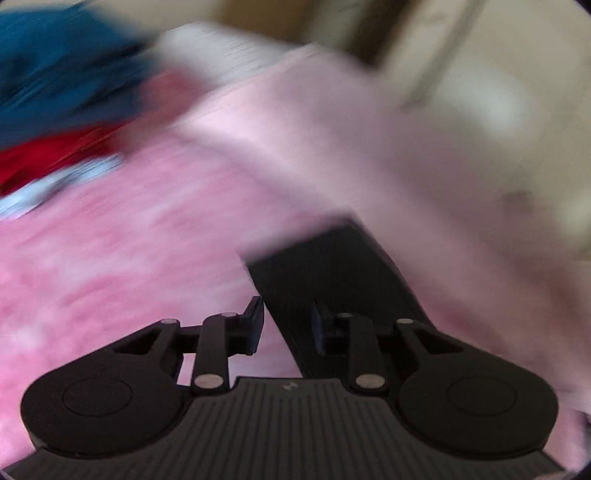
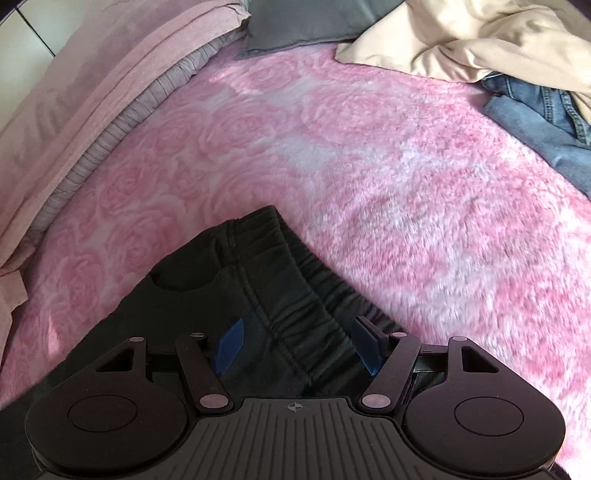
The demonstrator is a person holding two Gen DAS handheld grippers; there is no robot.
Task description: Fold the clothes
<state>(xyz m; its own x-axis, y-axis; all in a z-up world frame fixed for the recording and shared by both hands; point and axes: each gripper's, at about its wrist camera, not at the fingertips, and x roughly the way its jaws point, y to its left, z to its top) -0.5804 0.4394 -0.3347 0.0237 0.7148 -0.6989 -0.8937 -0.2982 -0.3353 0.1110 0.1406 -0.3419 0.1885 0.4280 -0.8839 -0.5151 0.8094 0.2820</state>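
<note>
On the bed, over a pink rose-pattern blanket (image 2: 369, 155), black trousers (image 2: 258, 280) lie with the elastic waistband (image 2: 314, 280) toward the right claw (image 2: 299, 345).

Right claw: jaws spread wide, blue pads (image 2: 231, 343) either side of the waistband, not pressing on it. Released. Reads as lined up straddling the band, so a closing would catch the thick gathered edge rather than thin cloth.

Left claw (image 1: 286, 328): view badly blurred. A flat strip of the black cloth (image 1: 325, 277) runs up between the narrowed jaws. Gap shows on the left side between pad and cloth; whether the right pad touches it I cannot tell. So grasping or merely enclosing: not settled from this view.

Judgement: the garment is pulled out long between the two claws, one at the waist, the other at what is probably a leg end, so it can be flattened or doubled over. Folding looks barely begun.

Surroundings:
- pale pink sheet (image 2: 92, 74) and grey pillow (image 2: 314, 22) at the far edge;
- cream cloth (image 2: 461, 40) and jeans (image 2: 535, 118) heaped far right, apparently waiting their turn;
- blue (image 1: 62, 74) and red (image 1: 48, 155) cloth top-left in the left view, too blurred to name.

Risk: the fluffy blanket may drag on the cloth.
</note>
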